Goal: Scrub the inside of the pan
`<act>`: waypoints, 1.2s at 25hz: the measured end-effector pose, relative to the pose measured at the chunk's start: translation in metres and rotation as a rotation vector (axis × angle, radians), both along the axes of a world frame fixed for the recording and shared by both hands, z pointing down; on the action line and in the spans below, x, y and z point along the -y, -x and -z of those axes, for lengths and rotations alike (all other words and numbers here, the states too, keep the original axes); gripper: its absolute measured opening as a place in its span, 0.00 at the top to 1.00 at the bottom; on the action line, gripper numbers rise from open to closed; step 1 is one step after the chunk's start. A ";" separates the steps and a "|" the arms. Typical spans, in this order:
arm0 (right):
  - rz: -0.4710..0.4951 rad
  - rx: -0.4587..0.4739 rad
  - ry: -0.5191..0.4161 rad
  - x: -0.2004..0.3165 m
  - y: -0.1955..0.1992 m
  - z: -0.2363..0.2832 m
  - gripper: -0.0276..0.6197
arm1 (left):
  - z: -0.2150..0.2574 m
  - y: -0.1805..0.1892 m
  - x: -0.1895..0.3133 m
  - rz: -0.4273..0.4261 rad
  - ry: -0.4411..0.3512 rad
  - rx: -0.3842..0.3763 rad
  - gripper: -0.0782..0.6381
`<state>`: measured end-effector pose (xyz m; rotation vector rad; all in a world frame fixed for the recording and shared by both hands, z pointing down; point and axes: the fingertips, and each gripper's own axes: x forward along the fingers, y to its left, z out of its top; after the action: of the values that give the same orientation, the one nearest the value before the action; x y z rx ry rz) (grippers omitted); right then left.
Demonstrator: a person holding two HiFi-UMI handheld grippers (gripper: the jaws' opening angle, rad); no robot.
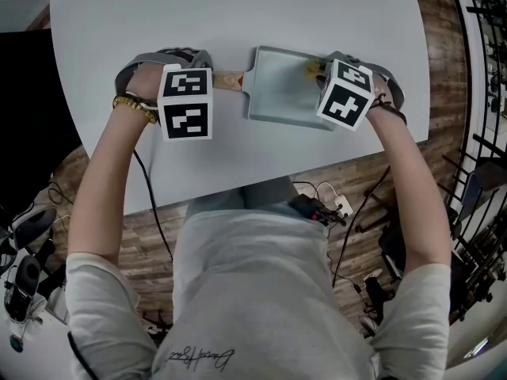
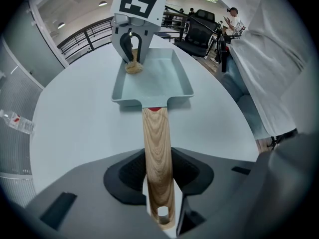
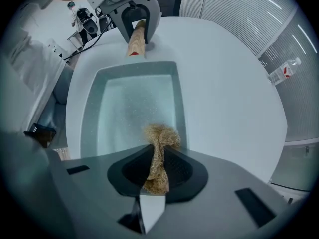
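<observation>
A pale blue rectangular pan (image 1: 285, 85) lies on the white table, its wooden handle (image 1: 228, 80) pointing left. My left gripper (image 2: 159, 193) is shut on that wooden handle (image 2: 157, 148). The pan (image 2: 152, 81) stretches away from it. My right gripper (image 3: 157, 171) is shut on a tan fibrous scrubber (image 3: 160, 148), whose tuft rests at the near right corner inside the pan (image 3: 132, 108). In the left gripper view the scrubber (image 2: 133, 66) sits at the pan's far left corner under the right gripper (image 2: 132, 51). In the head view the scrubber (image 1: 314, 70) peeks out beside the right gripper (image 1: 337, 77).
The round white table (image 1: 158, 22) spreads far beyond the pan. A plastic bottle (image 3: 284, 69) lies off to the right of the table. Cables and a power strip (image 1: 329, 208) lie on the wooden floor. Office chairs (image 2: 199, 31) and a person stand beyond the table.
</observation>
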<state>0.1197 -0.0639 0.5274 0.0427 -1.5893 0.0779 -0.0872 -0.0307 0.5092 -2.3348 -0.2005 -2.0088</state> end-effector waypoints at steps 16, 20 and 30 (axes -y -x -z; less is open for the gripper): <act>-0.004 -0.009 0.055 -0.037 -0.003 0.006 0.84 | 0.004 -0.001 0.006 0.063 -0.012 0.005 0.70; 0.004 -0.001 0.108 -0.060 0.001 0.004 0.84 | 0.000 0.002 0.005 0.067 -0.008 0.007 0.70; -0.002 0.027 0.228 -0.104 0.009 0.001 0.84 | -0.006 0.005 0.009 0.072 -0.012 0.015 0.70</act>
<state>0.1103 0.0402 0.5263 -0.1354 -1.5980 0.2618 -0.0927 -0.0401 0.5154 -2.3536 -0.1059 -2.0542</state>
